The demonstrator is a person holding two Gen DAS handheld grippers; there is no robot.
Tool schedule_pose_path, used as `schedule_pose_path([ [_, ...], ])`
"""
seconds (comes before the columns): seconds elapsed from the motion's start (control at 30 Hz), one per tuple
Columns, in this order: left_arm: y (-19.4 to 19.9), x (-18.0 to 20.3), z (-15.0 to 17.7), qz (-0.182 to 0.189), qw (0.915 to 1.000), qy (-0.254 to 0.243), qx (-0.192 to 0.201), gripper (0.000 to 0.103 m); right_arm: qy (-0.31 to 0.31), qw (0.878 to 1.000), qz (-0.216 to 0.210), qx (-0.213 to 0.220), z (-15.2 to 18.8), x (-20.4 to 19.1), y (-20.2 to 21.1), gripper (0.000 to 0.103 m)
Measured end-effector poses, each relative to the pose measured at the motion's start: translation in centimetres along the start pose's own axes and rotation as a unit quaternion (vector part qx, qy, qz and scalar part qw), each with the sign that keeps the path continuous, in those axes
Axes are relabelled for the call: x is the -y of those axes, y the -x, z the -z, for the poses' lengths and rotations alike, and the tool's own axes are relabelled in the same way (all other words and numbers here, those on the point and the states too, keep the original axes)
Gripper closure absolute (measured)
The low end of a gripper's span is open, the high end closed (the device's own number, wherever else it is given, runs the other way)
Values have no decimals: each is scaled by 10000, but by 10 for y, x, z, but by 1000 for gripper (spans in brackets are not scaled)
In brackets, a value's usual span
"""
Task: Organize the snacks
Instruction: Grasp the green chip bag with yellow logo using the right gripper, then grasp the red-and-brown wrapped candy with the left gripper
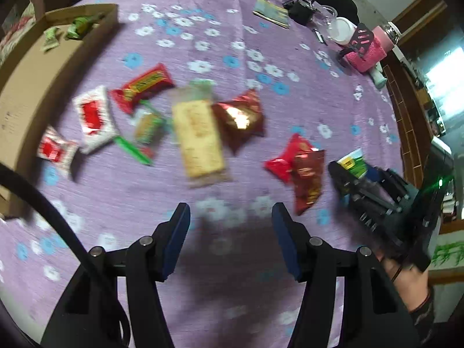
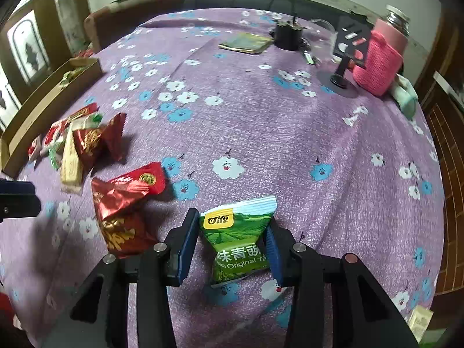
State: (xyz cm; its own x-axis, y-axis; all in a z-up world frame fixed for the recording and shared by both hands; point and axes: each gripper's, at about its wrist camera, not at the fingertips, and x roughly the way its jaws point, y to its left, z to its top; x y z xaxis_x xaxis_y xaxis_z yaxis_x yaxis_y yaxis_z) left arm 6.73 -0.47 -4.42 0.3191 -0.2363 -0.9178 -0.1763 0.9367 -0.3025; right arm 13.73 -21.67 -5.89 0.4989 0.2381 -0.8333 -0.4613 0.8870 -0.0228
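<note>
Snack packets lie scattered on a purple flowered tablecloth (image 1: pixel 203 29). My left gripper (image 1: pixel 231 214) is open and empty above the cloth, near a beige cracker pack (image 1: pixel 197 139) and a dark red packet (image 1: pixel 243 119). My right gripper (image 2: pixel 232 232) has its fingers on both sides of a green pea-snack packet (image 2: pixel 237 240), which lies on the cloth; it also shows at the right in the left wrist view (image 1: pixel 355 163). A red packet (image 2: pixel 139 181) and a dark red foil packet (image 2: pixel 121 226) lie just left of it. A cardboard box (image 1: pixel 26 87) at the left holds green snacks (image 1: pixel 78 26).
Red-and-white packets (image 1: pixel 92 116) and a green pack (image 1: pixel 148 127) lie near the box. At the table's far side stand a pink knitted bottle (image 2: pixel 382 58), a black stand (image 2: pixel 345 55), a black cup (image 2: pixel 287 34) and a flat foil pouch (image 2: pixel 246 43).
</note>
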Motion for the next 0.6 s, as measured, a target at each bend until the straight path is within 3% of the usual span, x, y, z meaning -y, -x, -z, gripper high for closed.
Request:
schedule_pose_path([
  [0.23,-28,41,-6,147,9989,399,-209,41,-89,9999,-131,-37,13,16,5,60],
  [0.6,-55,62,-25,-174,9946,1004,-190,40,-166,9993,-340,2,20,29,6,61],
])
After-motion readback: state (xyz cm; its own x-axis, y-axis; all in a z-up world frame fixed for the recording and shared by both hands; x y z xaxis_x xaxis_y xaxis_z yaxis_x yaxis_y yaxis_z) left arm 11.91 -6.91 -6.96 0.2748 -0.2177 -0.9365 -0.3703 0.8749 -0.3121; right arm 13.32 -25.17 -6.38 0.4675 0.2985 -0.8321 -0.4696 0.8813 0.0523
